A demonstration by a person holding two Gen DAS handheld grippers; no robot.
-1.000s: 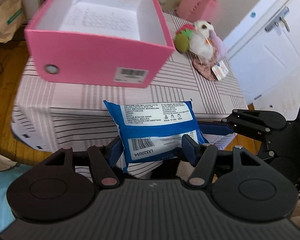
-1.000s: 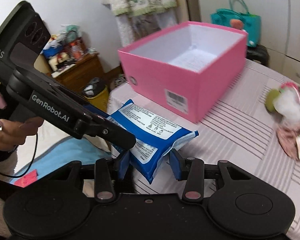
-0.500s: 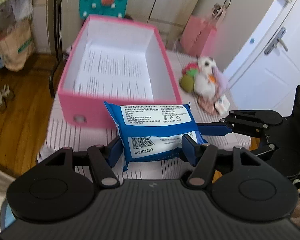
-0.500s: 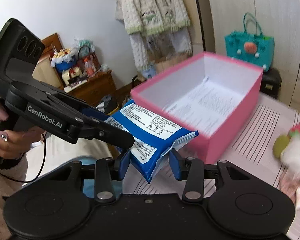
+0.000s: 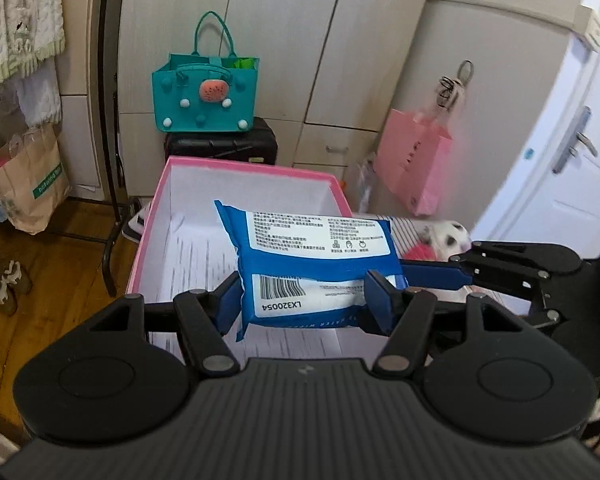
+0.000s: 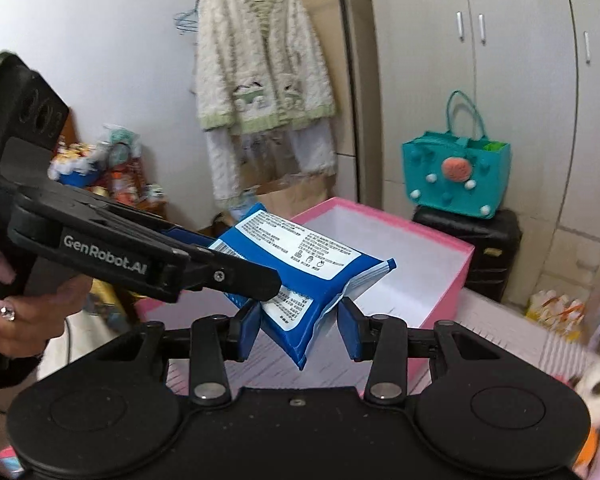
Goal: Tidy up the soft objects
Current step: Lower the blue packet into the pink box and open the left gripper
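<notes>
Pack [image 5: 316, 264]: hanging over pink box [image 5: 156, 216], off its floor.
L gripper [image 5: 304, 300]: clamping pack's barcode end.
R gripper [image 6: 298, 328]: pinching pack's other end.

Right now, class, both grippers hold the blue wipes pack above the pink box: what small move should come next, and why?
Probably lower the wipes pack straight down: the left gripper and right gripper pinch it over the pink box's open interior.
</notes>
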